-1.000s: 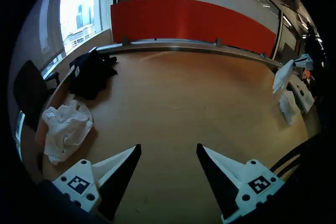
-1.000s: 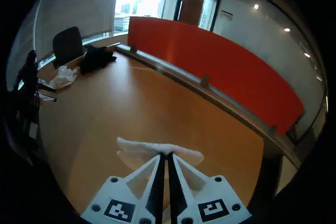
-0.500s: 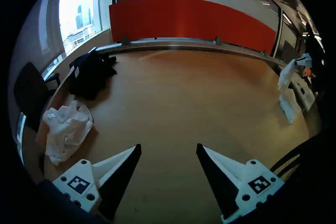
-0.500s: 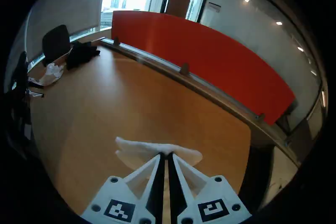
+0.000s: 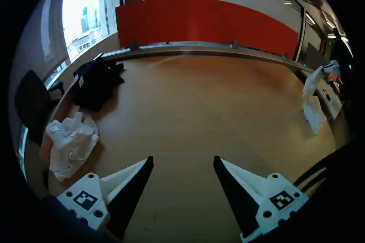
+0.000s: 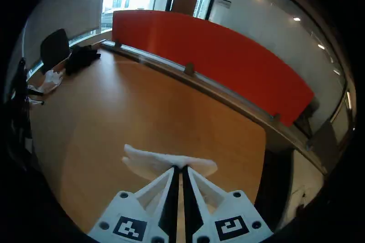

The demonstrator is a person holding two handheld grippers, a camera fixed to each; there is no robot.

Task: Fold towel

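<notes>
In the right gripper view my right gripper (image 6: 181,168) is shut on a white towel (image 6: 159,161), whose bunched edge sticks out past the fingertips above the wooden table (image 6: 137,106). The left gripper view shows that towel (image 5: 311,81) hanging far off at the table's right end, under the right gripper (image 5: 332,66). Another white towel (image 5: 315,115) lies below it on the table. My left gripper (image 5: 182,158) stands open over bare wood, holding nothing. A crumpled white towel (image 5: 70,145) lies at the table's left edge.
A black garment (image 5: 96,81) lies at the far left of the table (image 5: 196,101), with a dark chair (image 5: 32,101) beside that edge. A red partition (image 5: 205,19) runs along the table's back edge. In the right gripper view, dark floor (image 6: 278,183) lies past the table's right end.
My right gripper has swung with the towel still in it, so more of the table's right end shows. The left gripper has barely moved.
</notes>
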